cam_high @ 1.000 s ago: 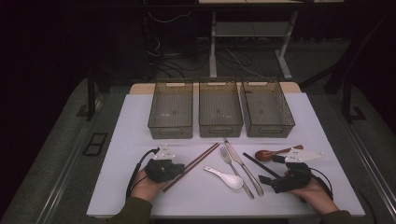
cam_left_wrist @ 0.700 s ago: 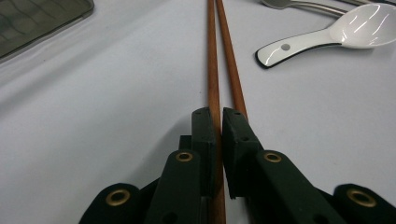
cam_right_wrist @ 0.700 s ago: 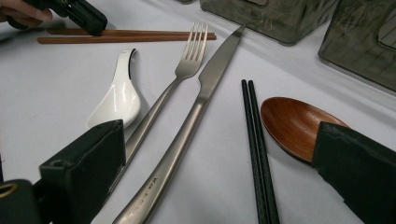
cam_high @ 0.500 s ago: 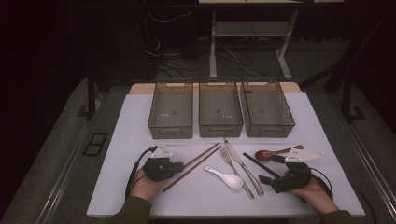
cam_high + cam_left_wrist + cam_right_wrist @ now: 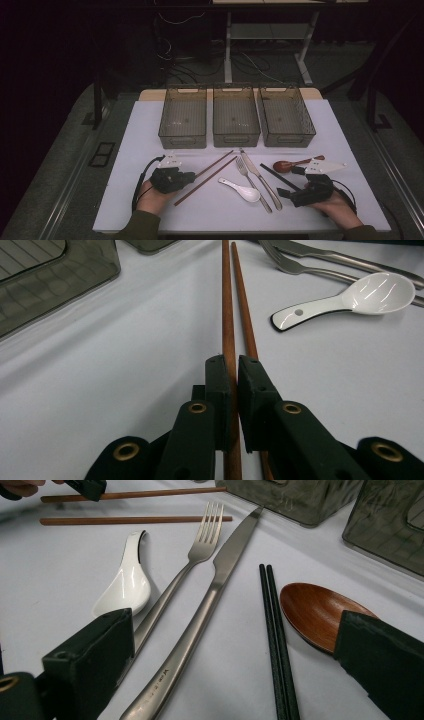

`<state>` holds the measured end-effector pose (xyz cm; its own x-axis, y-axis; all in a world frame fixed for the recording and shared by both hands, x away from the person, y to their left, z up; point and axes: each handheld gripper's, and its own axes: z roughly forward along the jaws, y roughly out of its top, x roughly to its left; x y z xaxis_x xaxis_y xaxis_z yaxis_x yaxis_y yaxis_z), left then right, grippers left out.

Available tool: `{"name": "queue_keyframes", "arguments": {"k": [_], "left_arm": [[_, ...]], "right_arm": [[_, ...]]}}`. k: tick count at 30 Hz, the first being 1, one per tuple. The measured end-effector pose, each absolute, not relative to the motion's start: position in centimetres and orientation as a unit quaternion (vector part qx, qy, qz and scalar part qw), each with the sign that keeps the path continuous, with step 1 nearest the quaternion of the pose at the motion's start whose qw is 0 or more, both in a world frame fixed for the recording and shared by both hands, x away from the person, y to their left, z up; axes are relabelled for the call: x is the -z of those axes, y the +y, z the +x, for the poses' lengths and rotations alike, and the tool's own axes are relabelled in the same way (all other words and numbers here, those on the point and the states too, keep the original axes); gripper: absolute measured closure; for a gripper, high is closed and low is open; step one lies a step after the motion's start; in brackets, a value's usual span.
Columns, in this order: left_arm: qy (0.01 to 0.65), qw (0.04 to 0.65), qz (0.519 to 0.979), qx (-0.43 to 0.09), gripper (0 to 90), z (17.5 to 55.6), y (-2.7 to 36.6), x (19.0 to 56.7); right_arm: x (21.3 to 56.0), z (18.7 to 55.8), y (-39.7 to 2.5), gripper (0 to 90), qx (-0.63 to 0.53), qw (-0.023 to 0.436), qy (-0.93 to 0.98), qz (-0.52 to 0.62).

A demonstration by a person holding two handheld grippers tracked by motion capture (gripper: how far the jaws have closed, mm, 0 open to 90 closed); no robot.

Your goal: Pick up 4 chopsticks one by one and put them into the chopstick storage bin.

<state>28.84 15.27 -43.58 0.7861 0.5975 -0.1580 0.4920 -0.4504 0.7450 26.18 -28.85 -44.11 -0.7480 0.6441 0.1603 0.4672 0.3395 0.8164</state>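
The room is dark; a white worktop [image 5: 150,130] carries all items. Three bins [image 5: 236,116] stand side by side along its far edge.

Near the front edge, left of centre, I have the left gripper [image 5: 233,375] clamped on one of the two brown chopsticks [image 5: 227,315]. In the left gripper view the jaws stand nearly together with that stick pinched between them; the second stick [image 5: 245,325] lies just beside the right jaw, on the worktop. In the right gripper view the held stick [image 5: 150,494] passes through the left gripper [image 5: 90,487], while the other [image 5: 135,519] lies free, parallel and close to it. In the high view the pair [image 5: 212,172] runs diagonally from the left gripper [image 5: 186,177] toward the middle bin.

Right of the sticks, toward the centre of the worktop:
- white spoon [image 5: 242,189], bowl toward the front edge;
- fork [image 5: 252,182] and knife [image 5: 260,177], side by side, near touching;
- black chopsticks [image 5: 275,640], paired and touching;
- wooden spoon [image 5: 315,612], just beside the black pair.

I hold the right gripper [image 5: 285,192] near the front right corner. Its jaws are wide apart and empty; in its view they flank the fork, knife and black chopsticks, and the right jaw covers part of the wooden spoon's bowl.
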Motion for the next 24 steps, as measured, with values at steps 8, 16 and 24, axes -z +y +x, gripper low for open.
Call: {"name": "queue_keyframes", "arguments": {"k": [8, 16, 24], "left_arm": [[0.316, 0.424, 0.846, -0.062, 83.0, 28.5, 15.2, 42.8], [0.302, 0.43, 0.848, -0.067, 83.0, 28.2, 14.6, 41.9], [0.289, 0.436, 0.849, -0.077, 83.0, 28.0, 14.2, 40.9]], "right_arm": [[44.1, 26.1, -28.9, 2.7, -0.462, 0.095, 0.813, 0.342], [44.1, 26.2, -28.9, 2.7, -0.462, 0.096, 0.813, 0.341], [44.0, 26.1, -28.9, 2.7, -0.467, 0.091, 0.809, 0.345]]}}
